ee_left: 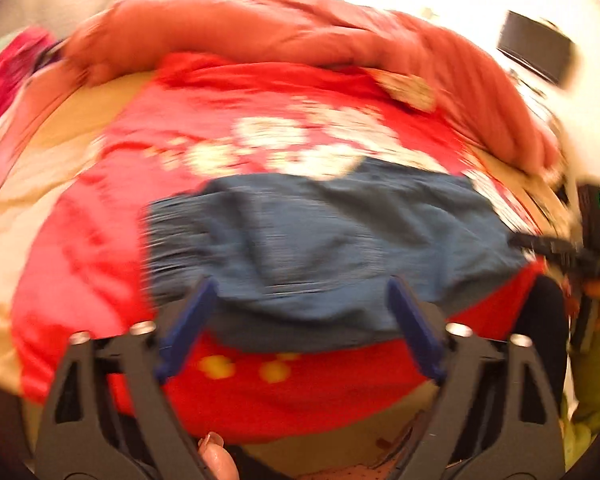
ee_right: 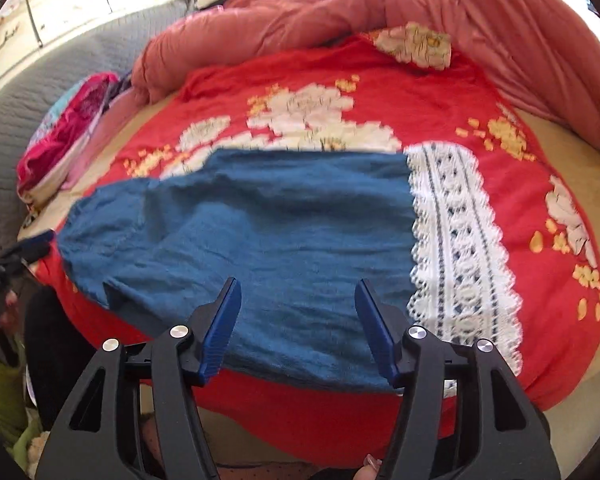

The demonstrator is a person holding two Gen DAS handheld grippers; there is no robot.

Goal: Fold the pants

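Blue pants [ee_right: 276, 240] with a white lace hem [ee_right: 460, 248] lie folded flat on a red flowered blanket [ee_right: 380, 80]. In the left wrist view, which is blurred, the same blue pants [ee_left: 320, 240] stretch across the middle. My left gripper [ee_left: 302, 284] hangs above their near edge, open wide, with nothing between its blue fingers [ee_left: 188, 320]. My right gripper [ee_right: 298, 284] also stands open over the pants' near edge, its fingers [ee_right: 376, 328] clear of the cloth. The right gripper [ee_left: 556, 248] shows at the far right of the left wrist view.
A bunched pink duvet [ee_right: 420, 4] runs along the far side of the bed. A pink-and-magenta pillow [ee_right: 68, 128] lies at the left by a grey quilted headboard [ee_right: 28, 92]. Beige sheet [ee_right: 572, 148] shows around the blanket. A green sleeve [ee_left: 596, 380] is at the right.
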